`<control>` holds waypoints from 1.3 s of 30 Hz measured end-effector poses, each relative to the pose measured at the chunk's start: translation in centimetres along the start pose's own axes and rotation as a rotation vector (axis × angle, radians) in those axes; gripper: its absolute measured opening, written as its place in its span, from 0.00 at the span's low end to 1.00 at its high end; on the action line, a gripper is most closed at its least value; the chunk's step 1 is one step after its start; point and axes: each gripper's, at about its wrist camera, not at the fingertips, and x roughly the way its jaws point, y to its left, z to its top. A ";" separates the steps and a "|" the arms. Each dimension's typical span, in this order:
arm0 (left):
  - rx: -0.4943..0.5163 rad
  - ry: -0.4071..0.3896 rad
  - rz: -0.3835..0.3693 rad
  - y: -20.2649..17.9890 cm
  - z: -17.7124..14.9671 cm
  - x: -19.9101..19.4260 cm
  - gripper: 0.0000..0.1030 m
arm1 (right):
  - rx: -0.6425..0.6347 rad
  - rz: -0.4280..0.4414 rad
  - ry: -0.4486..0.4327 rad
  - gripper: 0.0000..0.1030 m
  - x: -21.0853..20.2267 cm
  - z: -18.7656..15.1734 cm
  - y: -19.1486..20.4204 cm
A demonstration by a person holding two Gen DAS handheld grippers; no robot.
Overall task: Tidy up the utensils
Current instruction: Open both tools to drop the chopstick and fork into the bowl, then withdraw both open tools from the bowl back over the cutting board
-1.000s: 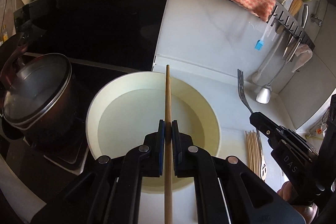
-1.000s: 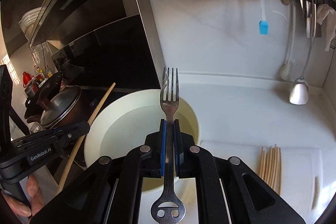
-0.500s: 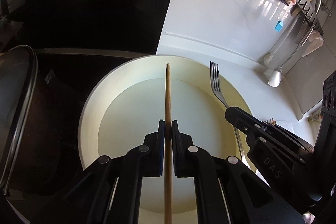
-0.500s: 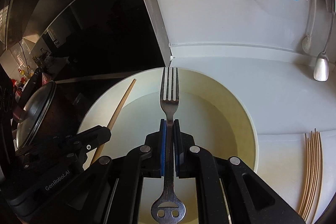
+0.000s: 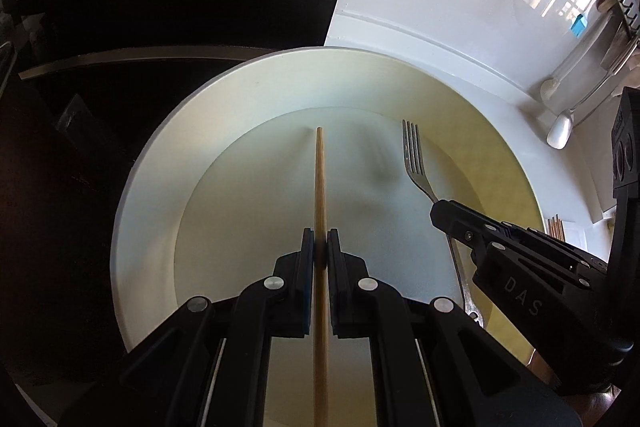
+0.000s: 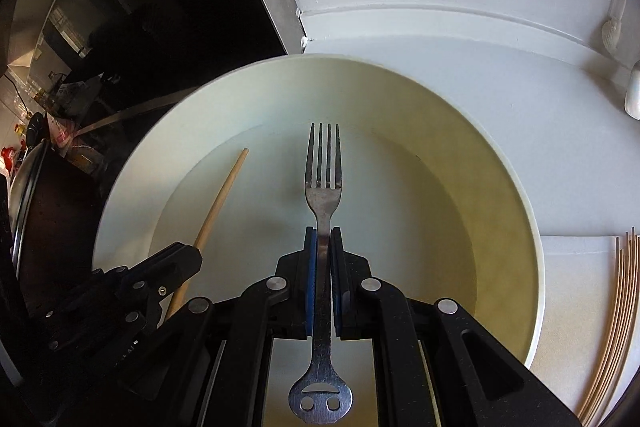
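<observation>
Gripping a smiley-handled steel fork (image 6: pixel 323 187) and a tapered wooden chopstick (image 5: pixel 321 195), both jaws clamp tight.

White counter (image 6: pixel 460 67) with cream basin (image 6: pixel 516 187), board (image 6: pixel 572 291) bearing wooden chopsticks (image 6: pixel 612 327).

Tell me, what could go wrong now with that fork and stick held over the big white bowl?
The left tool grips the chopstick and the right tool the fork, side by side over the bowl; the tools could bump. Dropped from a height, the steel fork might clatter or chip the bowl. The thin chopstick could pivot or slip.
</observation>
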 end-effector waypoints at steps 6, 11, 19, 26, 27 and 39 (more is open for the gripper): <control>-0.003 0.015 0.009 0.3 0.1 0.6 0.07 | -0.008 -0.016 0.050 0.07 1.3 0.6 0.3; -0.006 0.033 0.015 0.8 0.1 1.0 0.08 | -0.012 -0.025 0.084 0.07 2.0 0.9 0.2; -0.014 0.038 0.040 1.3 -0.1 0.6 0.25 | -0.042 -0.061 0.057 0.31 0.9 1.0 0.2; -0.042 -0.016 0.075 1.7 -0.1 -1.8 0.62 | -0.038 -0.070 -0.023 0.42 -2.2 0.3 -0.5; -0.049 -0.020 0.079 1.8 -0.1 -2.2 0.67 | -0.036 -0.071 -0.034 0.44 -2.6 0.1 -0.6; -0.002 -0.078 0.108 0.3 -1.8 -6.9 0.88 | 0.009 -0.066 -0.154 0.58 -10.5 -5.6 -2.0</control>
